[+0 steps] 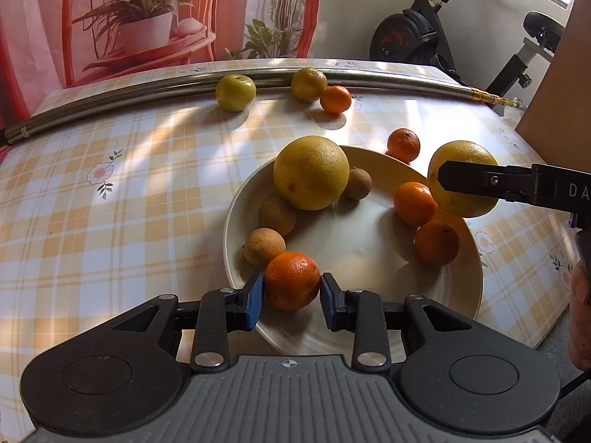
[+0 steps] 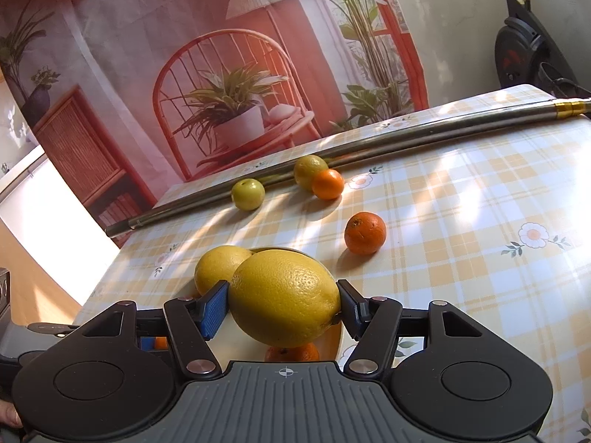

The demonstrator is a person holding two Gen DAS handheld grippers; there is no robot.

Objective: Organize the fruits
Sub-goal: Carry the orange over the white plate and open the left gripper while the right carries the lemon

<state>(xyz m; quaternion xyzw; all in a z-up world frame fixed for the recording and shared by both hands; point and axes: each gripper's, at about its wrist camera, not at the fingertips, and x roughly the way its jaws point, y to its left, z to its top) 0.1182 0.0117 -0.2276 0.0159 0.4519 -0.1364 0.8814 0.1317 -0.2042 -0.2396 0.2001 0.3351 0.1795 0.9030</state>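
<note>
Left wrist view: the left gripper (image 1: 291, 289) clamps an orange (image 1: 291, 280) at the near rim of the bowl (image 1: 369, 258) — a big yellow grapefruit (image 1: 311, 172) sits at the bowl's far side.

Right wrist view: the right gripper (image 2: 282, 304) grips a second grapefruit (image 2: 284, 297) above the bowl's rim; a loose mandarin (image 2: 365, 233) lies on the bench (image 2: 480, 277) beyond the bowl.

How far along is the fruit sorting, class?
Done: one large yellow citrus, two oranges and three brown fruits lie in the bowl. In hand: the left gripper holds an orange, the right gripper a yellow citrus. Left: four fruits on the tablecloth.
</note>
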